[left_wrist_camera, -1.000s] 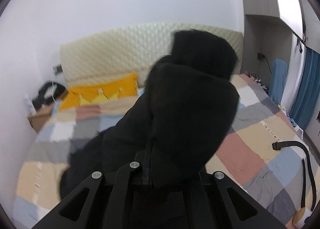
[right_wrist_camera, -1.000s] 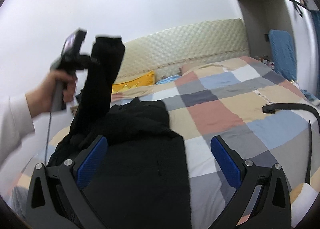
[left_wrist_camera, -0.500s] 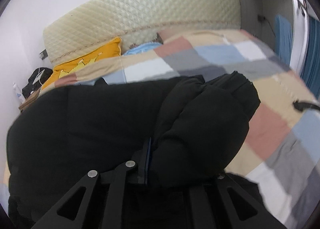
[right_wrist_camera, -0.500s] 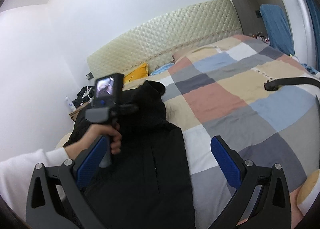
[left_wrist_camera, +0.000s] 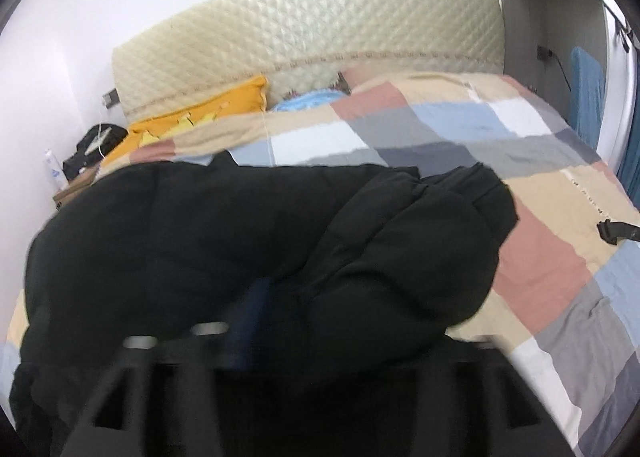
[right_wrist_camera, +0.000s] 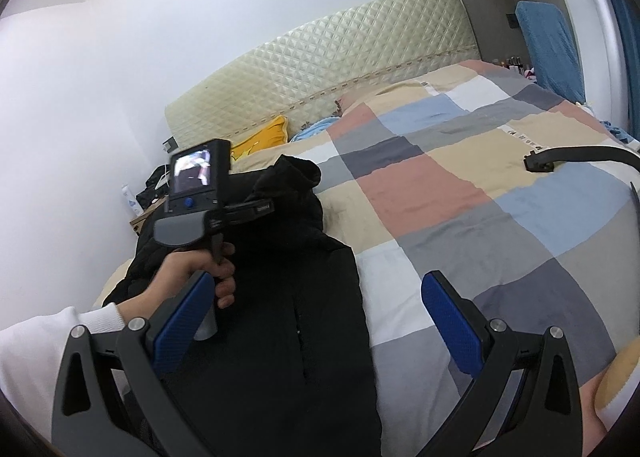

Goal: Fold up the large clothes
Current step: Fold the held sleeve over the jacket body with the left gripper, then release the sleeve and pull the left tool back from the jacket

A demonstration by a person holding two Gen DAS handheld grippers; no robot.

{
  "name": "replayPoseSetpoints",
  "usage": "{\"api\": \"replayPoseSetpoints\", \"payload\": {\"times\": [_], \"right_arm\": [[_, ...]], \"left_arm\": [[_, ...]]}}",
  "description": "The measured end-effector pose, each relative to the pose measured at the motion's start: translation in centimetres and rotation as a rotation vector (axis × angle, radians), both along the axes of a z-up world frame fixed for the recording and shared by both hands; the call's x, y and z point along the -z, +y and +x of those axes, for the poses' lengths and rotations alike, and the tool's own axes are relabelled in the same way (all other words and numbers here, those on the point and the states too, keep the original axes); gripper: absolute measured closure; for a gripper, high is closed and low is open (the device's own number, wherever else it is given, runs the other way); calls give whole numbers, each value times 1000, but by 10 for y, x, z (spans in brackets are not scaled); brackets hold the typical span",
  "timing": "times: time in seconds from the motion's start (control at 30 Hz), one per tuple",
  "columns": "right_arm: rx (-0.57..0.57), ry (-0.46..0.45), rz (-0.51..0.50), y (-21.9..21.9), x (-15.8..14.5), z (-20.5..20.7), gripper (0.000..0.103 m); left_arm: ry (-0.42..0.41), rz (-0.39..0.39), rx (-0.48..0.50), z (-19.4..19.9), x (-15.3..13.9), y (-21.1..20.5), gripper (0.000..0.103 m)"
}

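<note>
One sleeve of the black coat (left_wrist_camera: 248, 257) lies folded over it on the bed (right_wrist_camera: 460, 193), left gripper (left_wrist_camera: 320, 337) fingers just opening off it, right gripper (right_wrist_camera: 316, 317) fingers wide and empty; more folds remain.

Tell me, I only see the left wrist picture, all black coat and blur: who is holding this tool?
Observer: A person's hand in a white sleeve grips the left gripper by its handle. Its jaws have just been opening, with the black jacket lying between them.
Operator: Is the other tool busy?
Observer: No. The right gripper hovers open over the jacket, with nothing pressed between its blue pads.
Operator: Anything on the back of my tool?
Observer: A small lit screen, facing the person.
</note>
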State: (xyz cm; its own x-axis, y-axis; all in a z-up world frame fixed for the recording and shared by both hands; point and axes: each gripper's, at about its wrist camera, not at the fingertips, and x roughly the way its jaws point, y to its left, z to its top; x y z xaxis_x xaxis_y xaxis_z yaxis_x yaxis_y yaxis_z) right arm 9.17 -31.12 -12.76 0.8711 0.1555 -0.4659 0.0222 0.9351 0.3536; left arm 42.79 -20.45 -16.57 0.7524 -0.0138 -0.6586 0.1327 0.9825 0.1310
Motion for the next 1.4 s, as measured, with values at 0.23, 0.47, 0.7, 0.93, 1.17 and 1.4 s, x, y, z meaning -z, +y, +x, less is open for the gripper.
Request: {"api": "replayPoseSetpoints", "payload": {"times": [0.23,0.47,0.7,0.93,1.17,1.4], "right_arm": [[-1,-5,-23,2,-1,-2,0],[-5,-25,-57,7,-8,-8,0],[-20,-76,-108,16,-20,-19,0],[-53,-117,-134,27,-29,-22,0],[-63,-134,-127,33,-36,-31,0],[-97,-156,-132,47,-45,-54,0]], "left_arm": [[-20,-26,58,-39,-37,27,13],[-90,-115,18,-78,-108,79,13],[-111,-137,65,-128,-178,118,13],[-167,-148,60,-167,-230,153,13],[-208,-175,74,-231,-274,176,13],[-202,-224,37,-279,-275,207,13]]}}
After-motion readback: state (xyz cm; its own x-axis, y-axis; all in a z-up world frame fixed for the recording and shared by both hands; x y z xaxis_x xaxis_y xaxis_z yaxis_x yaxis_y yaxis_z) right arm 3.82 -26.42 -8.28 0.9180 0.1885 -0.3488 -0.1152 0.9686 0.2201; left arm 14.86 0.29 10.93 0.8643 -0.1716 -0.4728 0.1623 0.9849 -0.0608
